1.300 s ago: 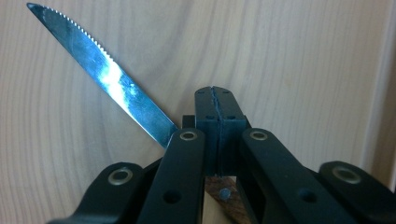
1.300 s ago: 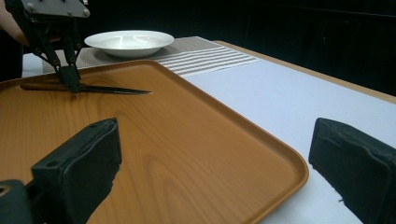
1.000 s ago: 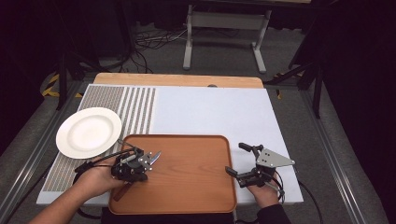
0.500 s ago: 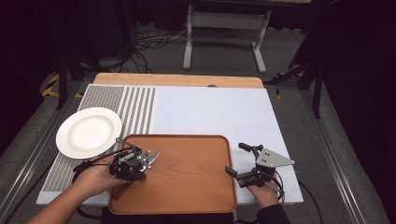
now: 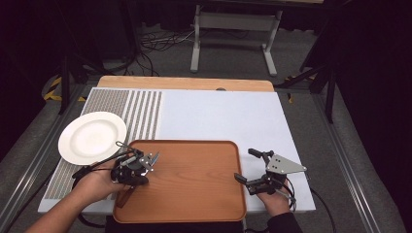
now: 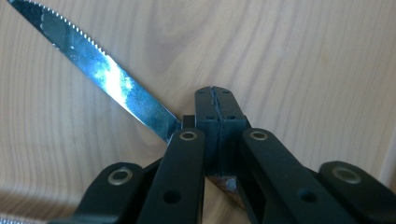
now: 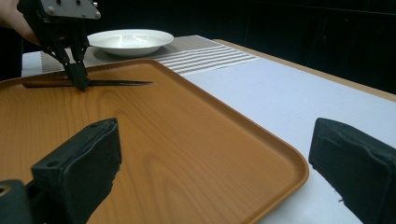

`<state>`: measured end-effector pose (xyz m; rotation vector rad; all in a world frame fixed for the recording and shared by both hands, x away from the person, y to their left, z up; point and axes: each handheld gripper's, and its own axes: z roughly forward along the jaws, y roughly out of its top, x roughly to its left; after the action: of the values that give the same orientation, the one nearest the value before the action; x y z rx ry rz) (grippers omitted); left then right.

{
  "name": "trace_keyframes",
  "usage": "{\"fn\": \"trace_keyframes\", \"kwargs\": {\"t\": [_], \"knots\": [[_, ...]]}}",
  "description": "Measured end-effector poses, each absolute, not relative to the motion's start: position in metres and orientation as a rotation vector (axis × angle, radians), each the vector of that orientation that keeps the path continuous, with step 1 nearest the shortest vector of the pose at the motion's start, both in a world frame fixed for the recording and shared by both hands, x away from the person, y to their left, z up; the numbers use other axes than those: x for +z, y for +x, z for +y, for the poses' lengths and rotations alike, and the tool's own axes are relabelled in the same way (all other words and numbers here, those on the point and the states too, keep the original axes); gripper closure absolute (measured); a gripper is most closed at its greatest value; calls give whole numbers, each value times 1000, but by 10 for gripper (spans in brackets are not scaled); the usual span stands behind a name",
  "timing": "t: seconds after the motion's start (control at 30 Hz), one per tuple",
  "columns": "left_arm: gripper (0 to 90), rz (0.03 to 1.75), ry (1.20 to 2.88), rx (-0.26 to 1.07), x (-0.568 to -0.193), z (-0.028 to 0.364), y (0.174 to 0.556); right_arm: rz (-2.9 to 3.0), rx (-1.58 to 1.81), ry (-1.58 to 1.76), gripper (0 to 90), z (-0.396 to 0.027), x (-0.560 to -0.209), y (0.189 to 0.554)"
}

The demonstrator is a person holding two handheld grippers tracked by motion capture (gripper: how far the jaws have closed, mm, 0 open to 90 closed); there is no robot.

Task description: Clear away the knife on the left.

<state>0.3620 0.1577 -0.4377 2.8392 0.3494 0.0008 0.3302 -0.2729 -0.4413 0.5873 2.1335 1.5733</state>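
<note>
Left tool has its jaws pressed together on a knife, pinching it where the serrated blade meets the brown handle; the left gripper view shows the blade running out to the upper left over the wood grain, apparently lying on or just above the surface. Right tool sits at the near right edge of the tray, jaws wide apart and holding nothing, one jaw over the tray and the other over the white desk surface beside it. Knife lies low near the tray's left side, handle pointing toward the near left rim, blade tip pointing toward the tray's middle. Farther out, a white plate rests on a striped mat at the desk's left, just beyond the tray's far left corner; plate is bare. Risk, as judged: the grip is narrow and set off the knife's balance point, so the knife could pivot or slip out on lifting. Serrated edge could drag and score the tray. A swing toward the plate could strike its rim.
</note>
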Motion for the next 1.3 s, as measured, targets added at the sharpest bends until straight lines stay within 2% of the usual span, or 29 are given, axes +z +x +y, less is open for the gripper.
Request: {"fn": "trace_keyframes", "kwargs": {"t": [1.3], "knots": [[900, 512, 2804, -9, -440, 189, 372, 2138, 1567, 591, 30, -272, -442, 330]]}}
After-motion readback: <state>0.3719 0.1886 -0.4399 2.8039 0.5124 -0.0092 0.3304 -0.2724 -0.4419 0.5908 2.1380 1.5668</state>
